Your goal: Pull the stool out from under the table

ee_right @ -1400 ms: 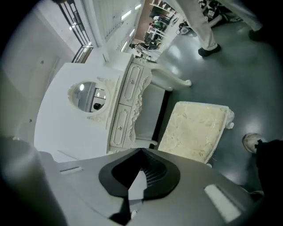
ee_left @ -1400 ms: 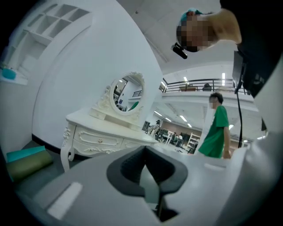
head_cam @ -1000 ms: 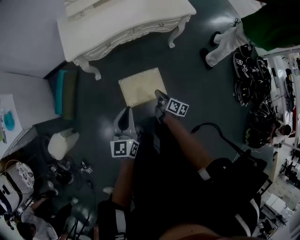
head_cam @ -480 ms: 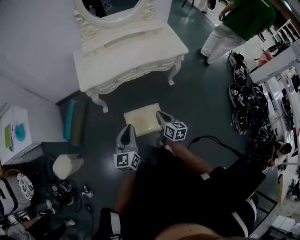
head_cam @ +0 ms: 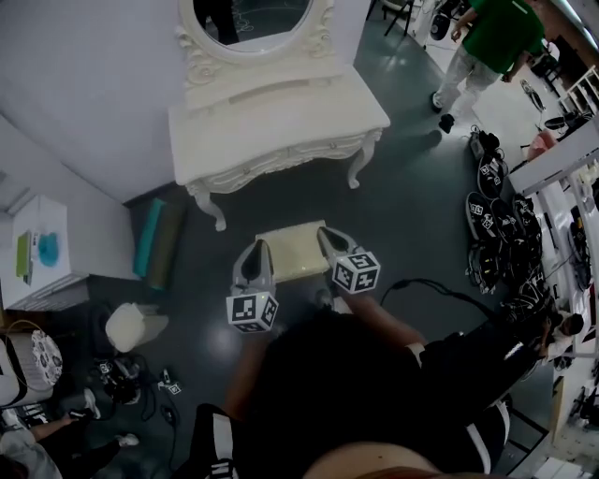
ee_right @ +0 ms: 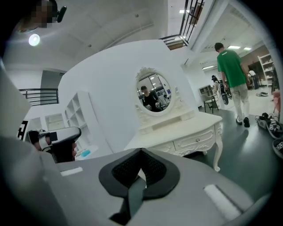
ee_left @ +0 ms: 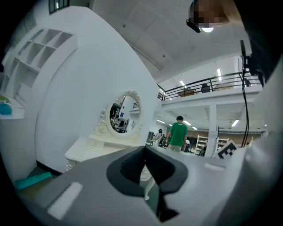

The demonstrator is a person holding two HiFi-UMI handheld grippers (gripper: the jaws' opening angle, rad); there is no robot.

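At the far left, a white shelf unit [head_cam: 42, 267] stands against the wall. Near it a teal roll [head_cam: 150, 239] leans in the corner. Lower down sit a white bin [head_cam: 129, 327] and a tangle of cables [head_cam: 131, 384].

The left gripper [head_cam: 258, 247] has its jaws together with nothing between them. Its tip lies over the left edge of the stool [head_cam: 292, 251]; whether it touches cannot be told. In its own view it points up at the mirror.

The stool, cream-topped, stands out from under the dressing table [head_cam: 281, 117], with a strip of dark floor between it and the table's front legs. The oval mirror [head_cam: 253, 14] rises behind the tabletop.

The right gripper [head_cam: 326, 234] is also closed and empty, its tip over the stool's right edge. From its marker cube side a black cable [head_cam: 440, 288] loops across the floor.

Further right, heaps of black gear [head_cam: 505, 215] line the floor. A person in a green top [head_cam: 491, 37] walks well apart from the stool.
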